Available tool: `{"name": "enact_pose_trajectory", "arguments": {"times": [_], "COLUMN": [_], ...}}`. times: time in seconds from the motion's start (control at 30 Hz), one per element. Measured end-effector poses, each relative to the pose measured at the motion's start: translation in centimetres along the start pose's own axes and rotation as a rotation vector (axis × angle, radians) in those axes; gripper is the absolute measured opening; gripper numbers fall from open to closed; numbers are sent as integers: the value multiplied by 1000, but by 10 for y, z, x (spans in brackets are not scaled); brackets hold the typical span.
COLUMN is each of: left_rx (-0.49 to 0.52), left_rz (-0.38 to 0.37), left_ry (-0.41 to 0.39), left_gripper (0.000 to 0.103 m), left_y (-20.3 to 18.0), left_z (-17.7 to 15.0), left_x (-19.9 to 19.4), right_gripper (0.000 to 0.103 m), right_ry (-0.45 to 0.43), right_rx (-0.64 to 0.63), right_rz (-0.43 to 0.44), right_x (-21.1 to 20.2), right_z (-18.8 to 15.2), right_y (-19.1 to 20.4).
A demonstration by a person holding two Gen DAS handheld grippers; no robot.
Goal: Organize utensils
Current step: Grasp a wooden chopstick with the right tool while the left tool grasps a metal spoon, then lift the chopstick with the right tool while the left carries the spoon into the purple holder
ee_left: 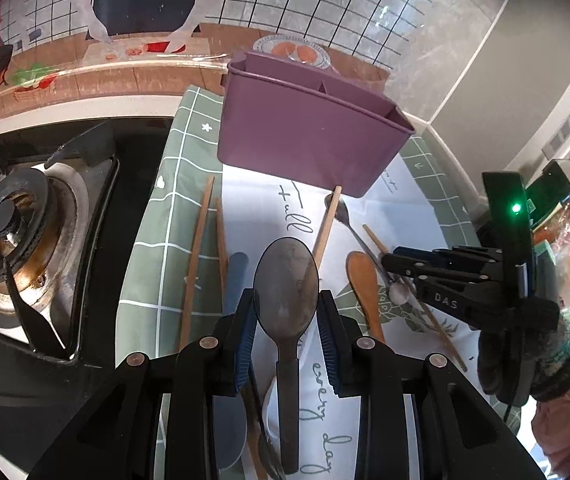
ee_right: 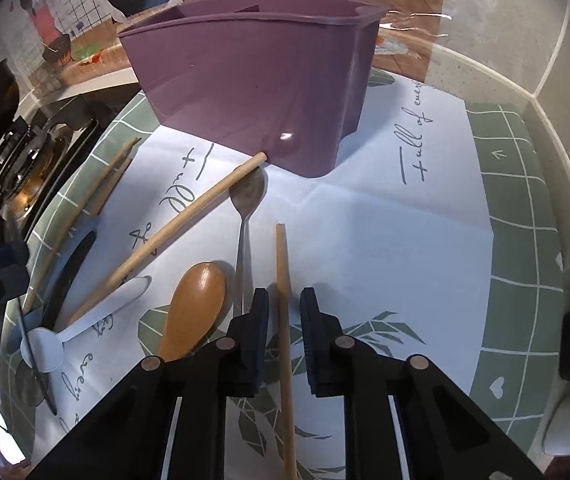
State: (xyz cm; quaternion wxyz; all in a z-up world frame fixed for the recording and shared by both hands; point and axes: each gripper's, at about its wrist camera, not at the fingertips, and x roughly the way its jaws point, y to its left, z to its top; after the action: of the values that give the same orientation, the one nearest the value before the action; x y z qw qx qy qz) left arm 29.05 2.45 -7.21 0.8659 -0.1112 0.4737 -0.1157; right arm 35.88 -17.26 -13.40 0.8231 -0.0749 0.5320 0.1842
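Chopstick (ee_right: 283,280), before the purple holder (ee_right: 253,80): light, stiff, slippery; right hand-held gripper (ee_right: 283,332) straddles it narrowly; grip mid-shaft.

My left gripper (ee_left: 286,344) straddles a dark spoon (ee_left: 286,292), bowl toward twelve o'clock; a purple holder (ee_left: 305,136) stands beyond, my right gripper (ee_left: 395,266) at three o'clock.
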Motion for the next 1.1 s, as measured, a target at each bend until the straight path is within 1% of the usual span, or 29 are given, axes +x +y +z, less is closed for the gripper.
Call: {"name": "enact_pose_trajectory", "arguments": {"times": [0.1,0.2,0.47,0.63,0.73,0.8,0.9,1.0,1.07,1.1], "left_rx": [12,31,89,134,155,182,222,264,285,290], "left_rz": [-2,-8,-49,-74,-107,-121,-114,-117,-109,-104], "left_ry": [-10,-24,-75,-128,-165,-199,-272,-335,-385,-408], "left_gripper": [31,31,31,31,31,31,31,31,31,31], "left_y": [-1,-4,-11,-15,-21,-28,-39,-53,-62,-66], "left_z": [-4,-5,-6,-3,8,19,38,67,92,105], "left_x": [-6,-14,-48,-74,-94,-108,-128,-146,-156,-162], "right_gripper": [6,6,6,6,6,6,6,6,6,6], "right_ry": [3,-25,-176,-268,-329,-379,-469,-553,-635,-664], "right_rx": [6,16,73,90,96,93,86,74,64,65], "right_rz": [5,-9,11,-12,-30,-39,-60,-93,-123,-125], "right_x": [-3,-15,-87,-128,-151,-170,-201,-230,-255,-263], "right_z": [-7,-16,-36,-45,-46,-40,-23,0,24,34], "right_y": [-2,-3,3,16,23,27,30,31,28,26]}}
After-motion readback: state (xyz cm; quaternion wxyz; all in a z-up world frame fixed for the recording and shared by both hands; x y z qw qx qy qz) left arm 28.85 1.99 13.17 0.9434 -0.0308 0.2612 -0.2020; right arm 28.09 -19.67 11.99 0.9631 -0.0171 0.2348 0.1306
